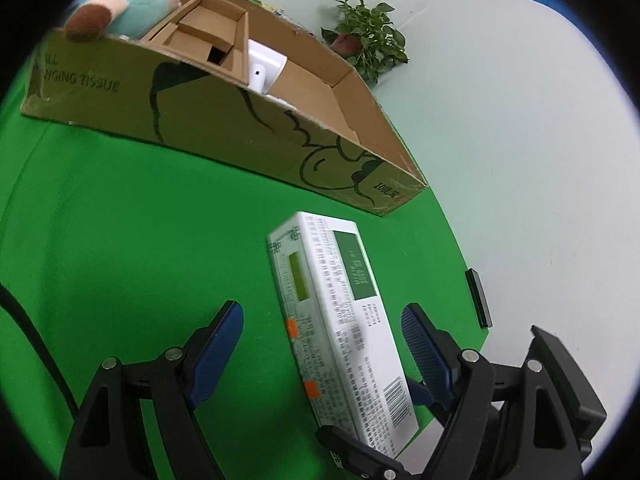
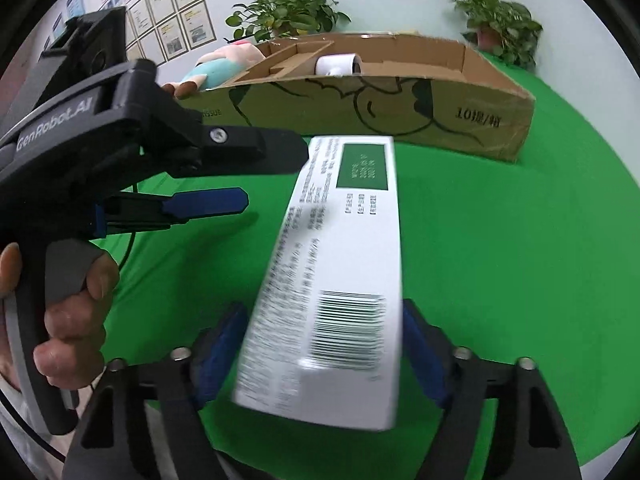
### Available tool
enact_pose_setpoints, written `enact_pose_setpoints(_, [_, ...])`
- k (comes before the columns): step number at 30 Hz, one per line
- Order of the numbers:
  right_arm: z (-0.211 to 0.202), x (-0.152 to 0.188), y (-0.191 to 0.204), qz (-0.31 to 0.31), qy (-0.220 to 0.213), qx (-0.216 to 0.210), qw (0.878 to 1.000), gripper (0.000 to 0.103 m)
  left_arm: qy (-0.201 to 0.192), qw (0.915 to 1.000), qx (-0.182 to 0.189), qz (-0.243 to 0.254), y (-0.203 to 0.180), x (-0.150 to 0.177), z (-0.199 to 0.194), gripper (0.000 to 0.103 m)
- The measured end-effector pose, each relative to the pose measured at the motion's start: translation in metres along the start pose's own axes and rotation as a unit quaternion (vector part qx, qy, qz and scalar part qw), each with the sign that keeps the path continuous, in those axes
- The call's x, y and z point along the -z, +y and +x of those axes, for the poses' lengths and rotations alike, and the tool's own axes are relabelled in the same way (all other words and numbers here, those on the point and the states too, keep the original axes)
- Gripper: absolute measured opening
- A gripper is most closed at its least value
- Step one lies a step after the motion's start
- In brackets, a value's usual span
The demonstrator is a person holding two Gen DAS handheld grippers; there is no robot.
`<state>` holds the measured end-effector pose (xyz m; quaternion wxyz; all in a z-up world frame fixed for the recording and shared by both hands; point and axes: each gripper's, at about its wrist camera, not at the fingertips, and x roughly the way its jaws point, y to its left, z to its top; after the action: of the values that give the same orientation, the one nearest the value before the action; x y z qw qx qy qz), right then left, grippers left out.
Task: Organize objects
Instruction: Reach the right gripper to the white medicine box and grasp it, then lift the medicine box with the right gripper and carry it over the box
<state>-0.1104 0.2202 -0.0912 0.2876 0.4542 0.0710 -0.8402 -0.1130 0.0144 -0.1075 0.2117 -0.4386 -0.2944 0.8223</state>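
My right gripper [image 2: 320,354] clamped on white printed carton [image 2: 340,264], my left gripper [image 1: 322,344] spread wide beside it, cardboard box [image 2: 400,108] beyond on green cloth [image 2: 500,260]

Long white carton [image 2: 340,280], barcode up, raised above the green cloth, pointing toward the open cardboard box [image 2: 400,108].

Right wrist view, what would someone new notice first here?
First, the white printed box, blurred, held between the right gripper's blue pads above the green table. Behind it stands a long cardboard carton with a plush toy at its left end. The left gripper is open at the left.
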Motion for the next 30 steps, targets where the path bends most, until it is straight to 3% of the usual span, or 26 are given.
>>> enact_pose_setpoints(3, [0.0, 0.001, 0.0, 0.017, -0.001, -0.016, 1.0, 0.067, 0.003, 0.9999, 0.002, -0.012, 0.006, 0.0, -0.002, 0.08])
enact_pose_setpoints(7, [-0.002, 0.0, 0.0, 0.047, 0.002, -0.081, 0.996, 0.067, 0.005, 0.9999, -0.001, -0.015, 0.008, 0.003, -0.002, 0.079])
enact_pose_setpoints(10, [-0.002, 0.001, 0.007, 0.044, 0.006, -0.093, 0.995, 0.066, 0.004, 0.9999, -0.008, -0.011, 0.008, 0.003, -0.003, 0.069])
enact_pose_setpoints(12, [-0.002, 0.001, 0.01, 0.044, 0.007, -0.09, 0.995, 0.066, -0.001, 0.9999, -0.017, 0.002, 0.006, 0.003, -0.007, 0.053])
enact_pose_setpoints(14, [-0.002, 0.0, 0.011, 0.042, 0.008, -0.087, 0.995, 0.066, -0.007, 0.9996, -0.023, 0.013, 0.003, 0.001, -0.011, 0.045])
enact_pose_setpoints(21, [-0.014, -0.004, 0.028, 0.01, -0.015, -0.057, 0.998, 0.065, -0.035, 0.9985, -0.015, 0.04, -0.018, -0.007, -0.029, 0.042])
enact_pose_setpoints(30, [-0.05, -0.022, 0.037, -0.019, -0.08, -0.007, 0.997, 0.062, -0.073, 0.992, -0.003, 0.102, -0.065, -0.028, -0.055, 0.041])
